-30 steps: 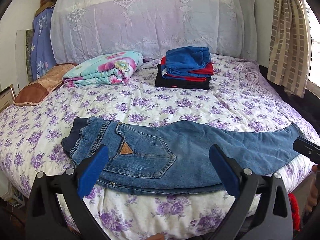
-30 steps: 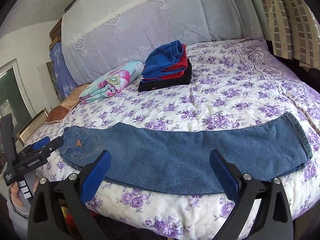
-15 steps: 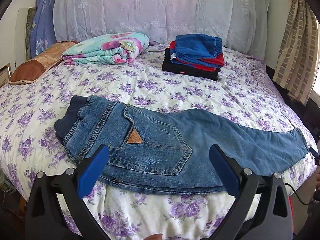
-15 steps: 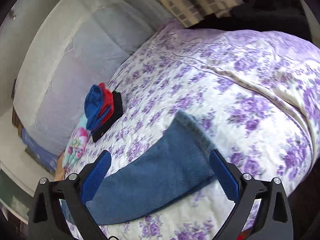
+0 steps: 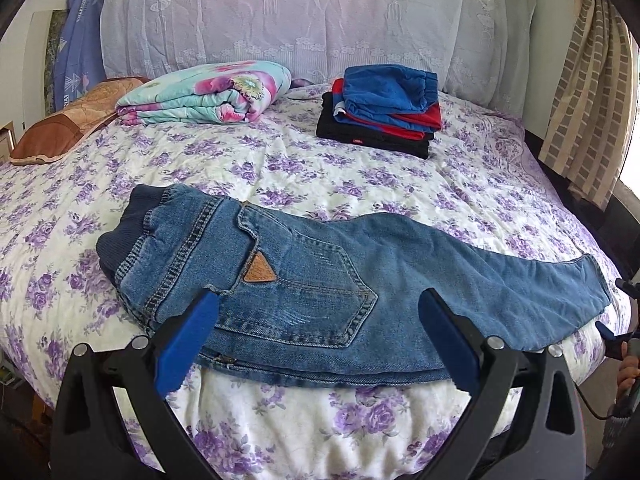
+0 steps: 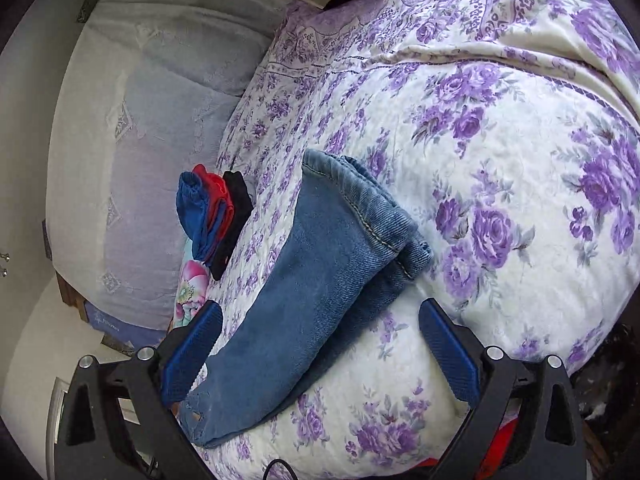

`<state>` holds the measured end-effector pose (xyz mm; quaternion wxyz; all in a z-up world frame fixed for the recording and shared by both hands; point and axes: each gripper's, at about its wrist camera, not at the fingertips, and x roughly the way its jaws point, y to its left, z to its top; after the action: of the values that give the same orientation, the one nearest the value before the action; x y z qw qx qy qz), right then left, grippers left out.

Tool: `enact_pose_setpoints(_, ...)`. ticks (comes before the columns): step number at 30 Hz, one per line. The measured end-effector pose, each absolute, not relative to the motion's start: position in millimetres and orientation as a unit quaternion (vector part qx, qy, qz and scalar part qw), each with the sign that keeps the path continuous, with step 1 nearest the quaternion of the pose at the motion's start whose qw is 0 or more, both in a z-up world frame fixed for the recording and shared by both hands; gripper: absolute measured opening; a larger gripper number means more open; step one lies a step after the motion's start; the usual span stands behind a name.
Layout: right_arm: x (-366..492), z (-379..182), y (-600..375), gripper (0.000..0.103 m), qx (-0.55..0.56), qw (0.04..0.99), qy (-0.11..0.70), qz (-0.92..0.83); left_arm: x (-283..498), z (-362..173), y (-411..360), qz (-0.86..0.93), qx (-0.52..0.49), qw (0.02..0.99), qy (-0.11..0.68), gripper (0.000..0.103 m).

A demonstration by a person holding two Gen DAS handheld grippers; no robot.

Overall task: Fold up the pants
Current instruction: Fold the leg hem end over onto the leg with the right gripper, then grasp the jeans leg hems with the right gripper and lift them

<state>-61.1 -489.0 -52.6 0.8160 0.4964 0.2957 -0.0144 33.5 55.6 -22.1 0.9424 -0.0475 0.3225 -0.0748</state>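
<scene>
Blue jeans [image 5: 320, 280] lie flat across the near part of the bed, folded lengthwise, with the waistband at the left and the leg cuffs at the right. A back pocket with a tan triangle patch faces up. My left gripper [image 5: 316, 336] is open, hovering just above the seat of the jeans near the bed's front edge. In the right wrist view the jeans' leg cuffs [image 6: 368, 204] lie right ahead, and my right gripper [image 6: 320, 344] is open on either side of the lower leg, tilted steeply. Nothing is held.
A stack of folded clothes [image 5: 380, 108] in blue, red and black sits at the back of the bed [image 5: 280, 160], also seen as the stack [image 6: 212, 216]. A rolled floral quilt [image 5: 208, 96] and a brown pillow [image 5: 68, 124] lie back left. Curtains [image 5: 584, 92] hang right.
My left gripper has moved closer over the waist end of the jeans. My right gripper has swung to the cuff end, rolled sideways, and come in close to the leg hems.
</scene>
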Motion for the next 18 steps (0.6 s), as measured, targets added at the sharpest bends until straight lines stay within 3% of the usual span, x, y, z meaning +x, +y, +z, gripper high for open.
enact_pose_setpoints(13,-50,-39,-477,0.098,0.458,0.849,0.262,-0.031,34,-26,34,-0.098,-0.037,0.939,0.327,0.098)
enact_pose_setpoints(15,-50,-38,-477,0.095,0.458,0.853,0.249,-0.034,38,-29,26,-0.103,-0.036,0.937,0.332,0.098)
enact_pose_setpoints(18,-45,-38,-478,0.071,0.431,0.866,0.25,-0.035,45,-30,11,-0.112,-0.038,0.935,0.335,0.098)
